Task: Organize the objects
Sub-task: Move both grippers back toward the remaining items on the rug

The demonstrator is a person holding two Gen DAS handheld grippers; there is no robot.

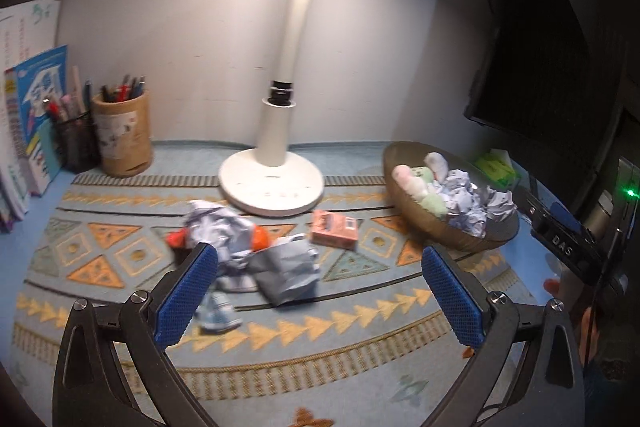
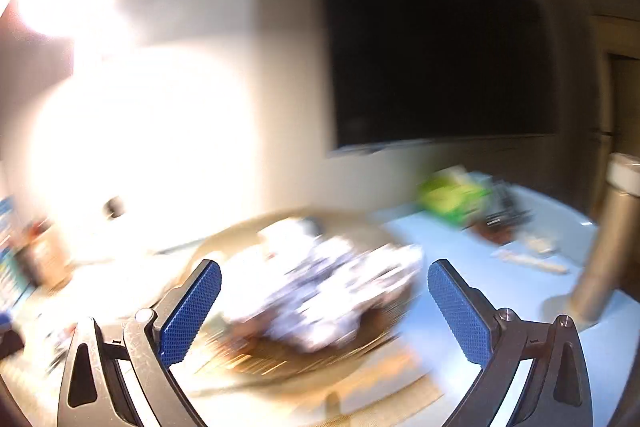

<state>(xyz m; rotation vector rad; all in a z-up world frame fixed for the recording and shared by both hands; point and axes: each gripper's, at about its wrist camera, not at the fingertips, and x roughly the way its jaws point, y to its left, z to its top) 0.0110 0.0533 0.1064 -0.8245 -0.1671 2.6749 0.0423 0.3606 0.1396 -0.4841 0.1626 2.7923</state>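
Observation:
In the left wrist view, crumpled paper balls (image 1: 224,235) and a grey crumpled sheet (image 1: 286,273) lie on the patterned mat (image 1: 120,263), with an orange item (image 1: 260,239) among them and a small pink box (image 1: 335,229) to the right. My left gripper (image 1: 320,287) is open and empty just above this pile. A brown oval bowl (image 1: 460,239) at the right holds crumpled paper (image 1: 468,199) and pastel rolls (image 1: 416,183). In the blurred right wrist view, my right gripper (image 2: 324,303) is open and empty over the bowl's paper (image 2: 328,299).
A white desk lamp (image 1: 272,183) stands behind the pile. Two pen holders (image 1: 124,131) and books (image 1: 28,107) stand at the back left. A dark monitor (image 1: 532,67) and a green packet (image 1: 496,167) are at the right. A metal tumbler (image 2: 608,239) stands far right.

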